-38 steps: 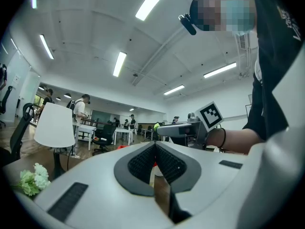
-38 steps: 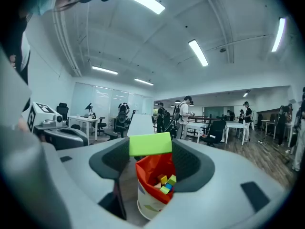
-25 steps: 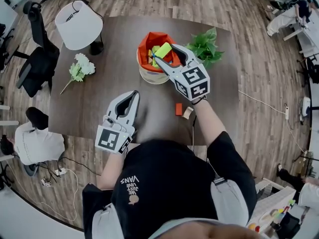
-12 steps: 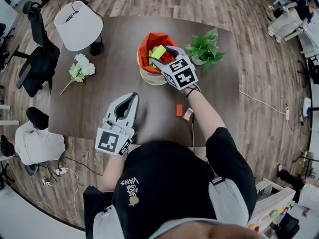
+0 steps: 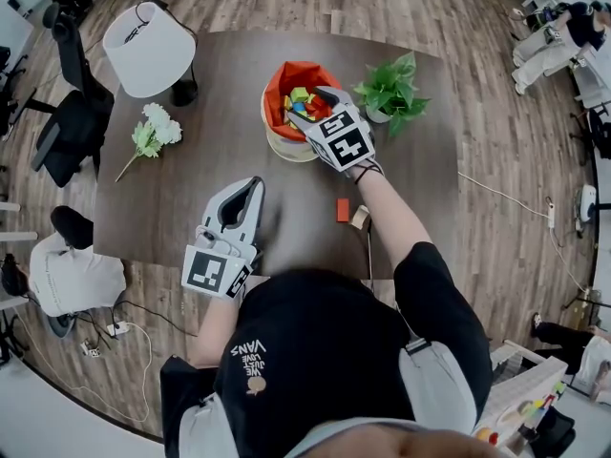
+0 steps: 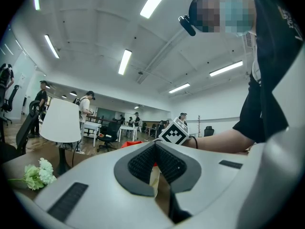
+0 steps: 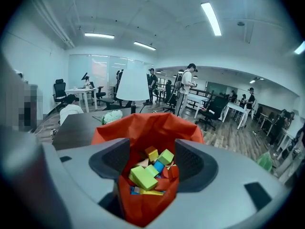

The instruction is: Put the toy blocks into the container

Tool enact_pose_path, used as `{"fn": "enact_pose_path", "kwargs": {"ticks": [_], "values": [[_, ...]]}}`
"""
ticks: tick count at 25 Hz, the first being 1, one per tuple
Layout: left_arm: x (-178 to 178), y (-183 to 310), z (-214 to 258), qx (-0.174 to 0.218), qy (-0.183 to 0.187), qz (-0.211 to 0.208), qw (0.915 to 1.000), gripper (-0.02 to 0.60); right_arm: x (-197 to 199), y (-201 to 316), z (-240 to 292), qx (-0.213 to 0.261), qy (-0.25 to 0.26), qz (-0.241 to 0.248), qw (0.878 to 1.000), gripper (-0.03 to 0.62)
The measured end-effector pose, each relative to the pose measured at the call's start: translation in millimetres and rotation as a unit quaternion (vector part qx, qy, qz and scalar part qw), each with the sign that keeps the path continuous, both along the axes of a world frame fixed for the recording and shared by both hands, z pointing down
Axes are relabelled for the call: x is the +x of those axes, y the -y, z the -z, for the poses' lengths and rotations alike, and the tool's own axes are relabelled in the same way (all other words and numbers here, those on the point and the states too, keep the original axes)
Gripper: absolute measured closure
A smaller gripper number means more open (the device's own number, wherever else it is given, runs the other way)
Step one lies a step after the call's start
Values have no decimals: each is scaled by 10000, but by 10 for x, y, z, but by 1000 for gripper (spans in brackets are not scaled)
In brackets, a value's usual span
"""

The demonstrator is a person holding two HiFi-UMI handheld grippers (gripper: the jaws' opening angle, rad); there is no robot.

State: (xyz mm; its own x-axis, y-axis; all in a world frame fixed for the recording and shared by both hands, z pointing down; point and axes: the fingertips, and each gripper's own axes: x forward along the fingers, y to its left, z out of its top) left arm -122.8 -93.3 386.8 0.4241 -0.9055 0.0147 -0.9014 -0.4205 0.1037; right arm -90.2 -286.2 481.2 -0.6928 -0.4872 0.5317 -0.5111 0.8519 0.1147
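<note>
Dark matte table (image 5: 229, 84) on plank flooring. Right gripper (image 5: 304, 106), jaws spread wide and empty, hangs over the round cream container (image 5: 286, 147) with crumpled orange liner (image 5: 284, 76). Angular blocks (image 7: 151, 168) in green, yellow, blue and red lie heaped inside. Red block (image 5: 342, 209) and tan block (image 5: 359, 218) lie on the table. Left gripper (image 5: 254, 181) rests at the near edge, ribbed jaws closed together, empty.
</note>
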Motion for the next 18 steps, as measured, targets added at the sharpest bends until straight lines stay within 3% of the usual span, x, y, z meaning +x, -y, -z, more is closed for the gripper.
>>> {"fn": "enact_pose_path", "kwargs": {"ticks": [18], "values": [[58,-24,45,32,80,-85,9999,571,64,-23,239,253,472,-36,9986,307]]}}
